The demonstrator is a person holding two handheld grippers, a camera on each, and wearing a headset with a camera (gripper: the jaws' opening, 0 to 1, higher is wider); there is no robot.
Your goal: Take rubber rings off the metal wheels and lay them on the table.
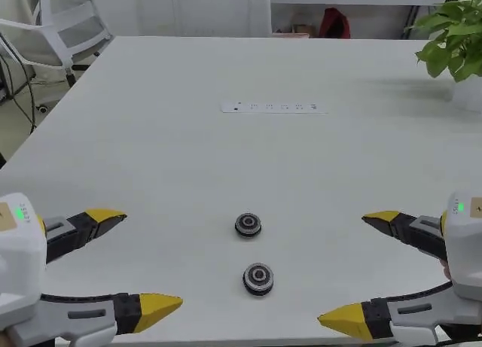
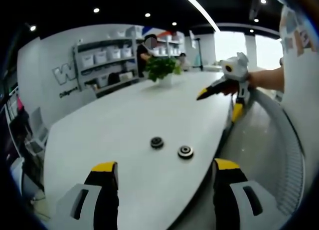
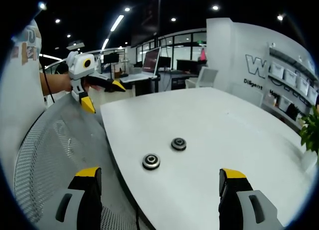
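White table (image 1: 226, 151). Left gripper (image 1: 149, 258) and right gripper (image 1: 344, 267) sit level at its near edge, jaws spread wide, empty, tips aimed inward. Between them, far wheel (image 1: 248, 225) and near wheel (image 1: 258, 278) lie flat, axles up, rubber rings on.

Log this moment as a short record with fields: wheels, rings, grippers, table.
near wheel: small metal wheel, flat on the white table, near its front edge
far wheel: matching metal wheel, just behind, apart
rings: black rubber, on both wheels
left gripper: open, left of wheels, holding nothing
right gripper: open, right of wheels, holding nothing
also: inset white socket strip, green potted plant
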